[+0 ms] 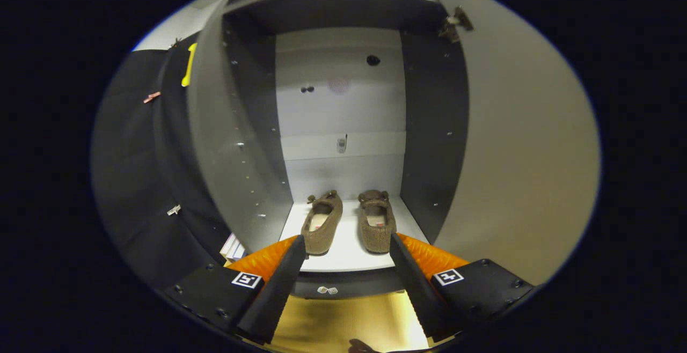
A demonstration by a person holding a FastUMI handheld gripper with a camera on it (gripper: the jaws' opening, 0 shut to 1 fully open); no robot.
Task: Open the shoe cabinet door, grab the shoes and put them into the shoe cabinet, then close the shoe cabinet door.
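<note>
Fingers of your gripper (348, 245) are standing wide apart at the bottom of the frame, holding nothing and touching nothing; the black fingers (279, 283) are pointing toward the front edge of the shelf (349, 251). Just beyond the fingertips, the two brown shoes (349, 221) are sitting side by side on that white shelf, toes toward the back wall, in the lower middle of the frame. You are facing the shoe cabinet (341, 127), which is occupying the centre, its door (515, 144) hanging fully open across the right of the frame. Beneath the gripper, a yellowish floor (343, 321) is showing at the bottom centre.
</note>
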